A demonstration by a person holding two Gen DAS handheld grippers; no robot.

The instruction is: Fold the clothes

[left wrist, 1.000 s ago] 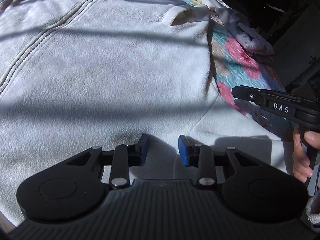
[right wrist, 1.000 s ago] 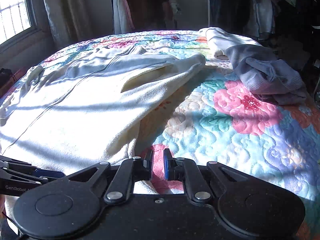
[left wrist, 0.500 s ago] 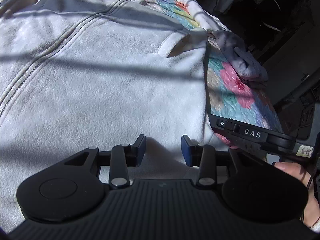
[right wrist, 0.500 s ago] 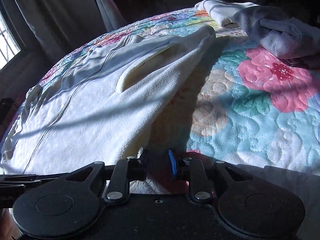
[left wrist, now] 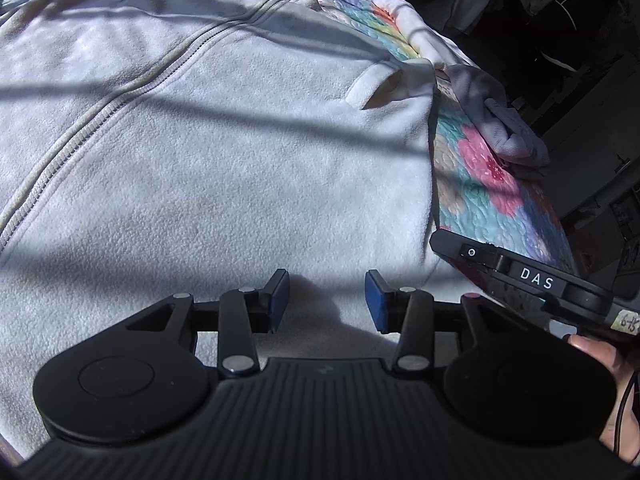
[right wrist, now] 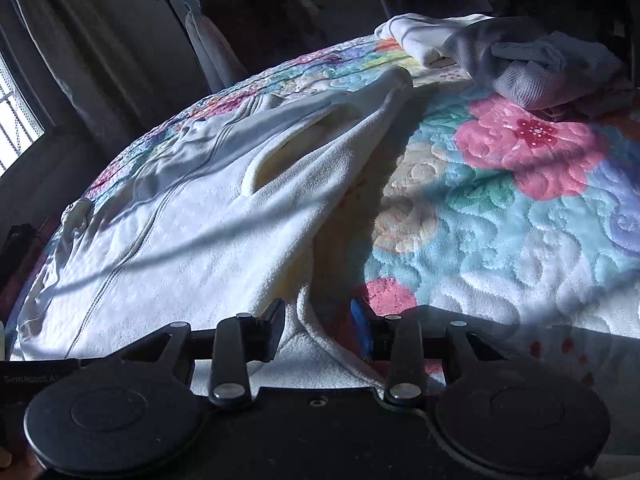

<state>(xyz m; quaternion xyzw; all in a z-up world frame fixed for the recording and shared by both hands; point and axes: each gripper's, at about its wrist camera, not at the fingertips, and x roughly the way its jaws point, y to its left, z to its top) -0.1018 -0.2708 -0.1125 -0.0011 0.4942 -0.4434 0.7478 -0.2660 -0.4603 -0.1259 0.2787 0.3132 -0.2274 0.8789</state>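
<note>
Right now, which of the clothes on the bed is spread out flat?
The white fleece jacket, zipper showing. The grey garment and white one lie bunched at the far corner.

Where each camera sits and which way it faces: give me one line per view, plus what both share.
Left wrist: sits behind the open left gripper, looking down and forward over the white fleece jacket; the right gripper's body and a hand show at right.
Right wrist: sits behind the open right gripper at the jacket's side edge, facing low across the floral quilt toward the grey garment; no hand clearly shows.
Shared: jacket, quilt, grey garment.
</note>
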